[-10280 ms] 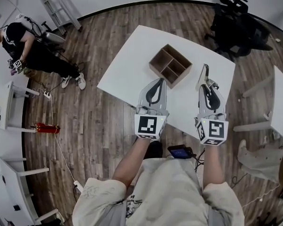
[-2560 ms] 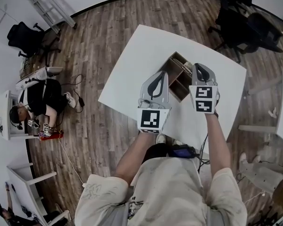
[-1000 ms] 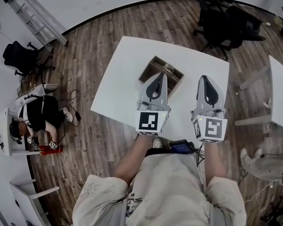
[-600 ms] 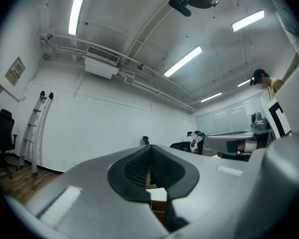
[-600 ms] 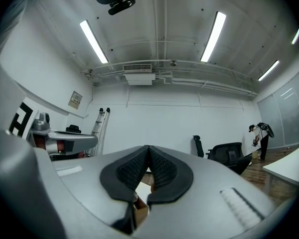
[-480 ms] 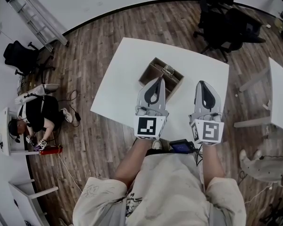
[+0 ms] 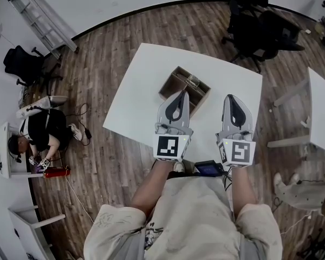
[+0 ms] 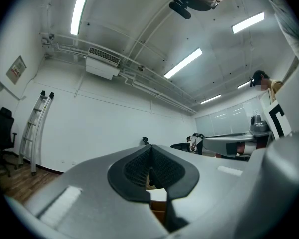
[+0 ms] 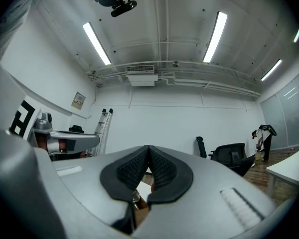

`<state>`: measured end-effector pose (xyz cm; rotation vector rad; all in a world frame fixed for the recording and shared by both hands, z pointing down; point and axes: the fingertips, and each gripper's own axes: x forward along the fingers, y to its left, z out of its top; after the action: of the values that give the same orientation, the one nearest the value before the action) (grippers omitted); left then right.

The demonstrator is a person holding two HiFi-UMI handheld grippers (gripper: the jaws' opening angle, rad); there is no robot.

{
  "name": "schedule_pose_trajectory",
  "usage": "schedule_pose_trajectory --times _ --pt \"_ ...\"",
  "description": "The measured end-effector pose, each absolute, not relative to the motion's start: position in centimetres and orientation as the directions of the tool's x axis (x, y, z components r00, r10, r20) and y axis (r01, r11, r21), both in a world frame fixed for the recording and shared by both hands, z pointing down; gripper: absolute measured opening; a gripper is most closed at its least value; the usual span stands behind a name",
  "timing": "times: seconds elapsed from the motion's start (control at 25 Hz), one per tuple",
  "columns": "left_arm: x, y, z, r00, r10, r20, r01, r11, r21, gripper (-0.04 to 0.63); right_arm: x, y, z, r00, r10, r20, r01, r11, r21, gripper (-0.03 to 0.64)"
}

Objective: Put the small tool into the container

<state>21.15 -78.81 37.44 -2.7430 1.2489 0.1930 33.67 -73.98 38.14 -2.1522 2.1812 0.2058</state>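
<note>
The left gripper (image 7: pixel 181 93), fingers together and empty, hovers at the near edge of the wooden container (image 7: pixel 170 84) on the white table (image 7: pixel 141 75). The small tool (image 7: pixel 193 80), a glinting metal piece, lies inside the container's far compartment, just beyond and right of those fingers. The right gripper (image 7: pixel 231 97), fingers also closed on nothing, is farther from it.

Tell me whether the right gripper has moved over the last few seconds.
Yes. The right gripper has drawn back from the box toward the near edge of the table; it now sits apart, to the box's right.
</note>
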Motion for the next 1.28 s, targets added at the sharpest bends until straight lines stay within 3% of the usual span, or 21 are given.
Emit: schedule_pose_trajectory --times 1.28 --pt "20.6 -78.0 36.4 0.649 -0.741 -0.170 -0.758 -0.650 -0.061 0.015 33.3 -73.7 38.8 -0.019 -0.994 -0.105 -0.995 0.009 0.095 0.005"
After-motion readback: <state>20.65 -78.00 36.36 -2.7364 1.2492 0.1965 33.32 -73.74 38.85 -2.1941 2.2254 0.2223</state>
